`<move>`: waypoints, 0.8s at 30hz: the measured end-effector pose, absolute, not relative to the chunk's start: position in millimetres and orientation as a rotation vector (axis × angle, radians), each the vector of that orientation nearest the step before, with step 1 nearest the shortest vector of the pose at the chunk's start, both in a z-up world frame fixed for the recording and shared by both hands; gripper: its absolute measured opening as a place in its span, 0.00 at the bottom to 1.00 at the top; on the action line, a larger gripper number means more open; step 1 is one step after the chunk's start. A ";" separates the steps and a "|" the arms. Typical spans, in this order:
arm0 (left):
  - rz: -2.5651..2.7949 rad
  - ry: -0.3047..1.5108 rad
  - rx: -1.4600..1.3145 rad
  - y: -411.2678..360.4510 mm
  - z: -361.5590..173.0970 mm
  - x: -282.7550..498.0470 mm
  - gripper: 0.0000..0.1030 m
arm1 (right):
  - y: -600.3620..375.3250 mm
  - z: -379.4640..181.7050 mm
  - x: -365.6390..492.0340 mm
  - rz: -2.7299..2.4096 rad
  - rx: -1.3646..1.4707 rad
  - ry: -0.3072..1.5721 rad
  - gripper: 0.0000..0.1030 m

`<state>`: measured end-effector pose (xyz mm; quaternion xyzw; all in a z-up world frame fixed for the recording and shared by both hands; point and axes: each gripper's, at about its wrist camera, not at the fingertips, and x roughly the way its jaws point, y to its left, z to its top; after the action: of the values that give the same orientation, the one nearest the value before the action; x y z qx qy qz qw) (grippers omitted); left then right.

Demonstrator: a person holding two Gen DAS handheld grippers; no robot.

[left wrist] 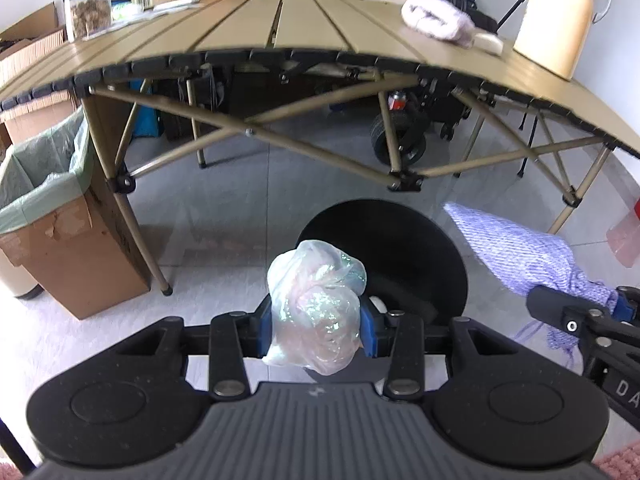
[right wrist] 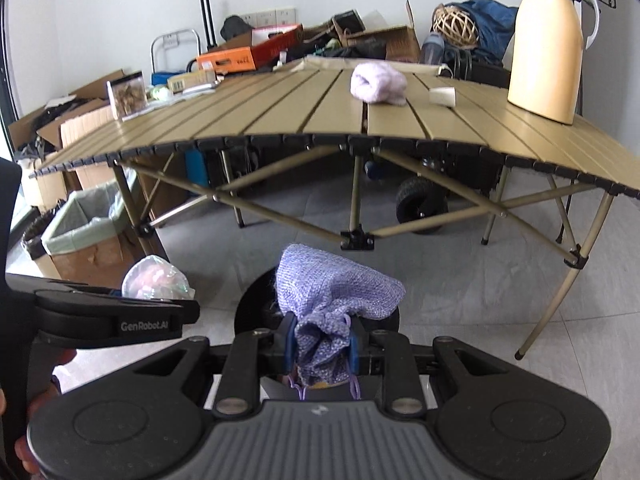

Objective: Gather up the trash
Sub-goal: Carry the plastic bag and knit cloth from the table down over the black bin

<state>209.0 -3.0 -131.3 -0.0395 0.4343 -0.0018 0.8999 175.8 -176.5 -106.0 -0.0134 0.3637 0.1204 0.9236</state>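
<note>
While both grippers hang over grey floor tile, a tan slatted folding table spans the background. Cardboard box with green liner stands at its left leg. Black round stool below the grippers. Left gripper clamps a crumpled clear plastic bag; right gripper pinches a purple knit pouch by its neck.

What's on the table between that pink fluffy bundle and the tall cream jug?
A small cream block lies between the bundle and jug, clearest in the right view.
</note>
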 end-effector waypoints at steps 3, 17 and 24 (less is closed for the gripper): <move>-0.003 0.913 -0.080 -3.9 -138.6 213.1 0.41 | -177.7 -112.4 180.5 0.235 -0.028 0.770 0.22; -0.020 0.965 -0.087 -20.1 -167.2 239.5 0.40 | -207.4 -137.5 199.0 0.156 0.000 0.810 0.22; -0.035 0.977 -0.094 -31.1 -176.7 255.7 0.40 | -227.0 -146.1 209.9 0.112 0.022 0.819 0.22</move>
<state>255.7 -31.1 -176.7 -0.0451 0.4690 -0.0167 0.8819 209.9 -227.0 -146.1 0.0109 0.3979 0.0544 0.9158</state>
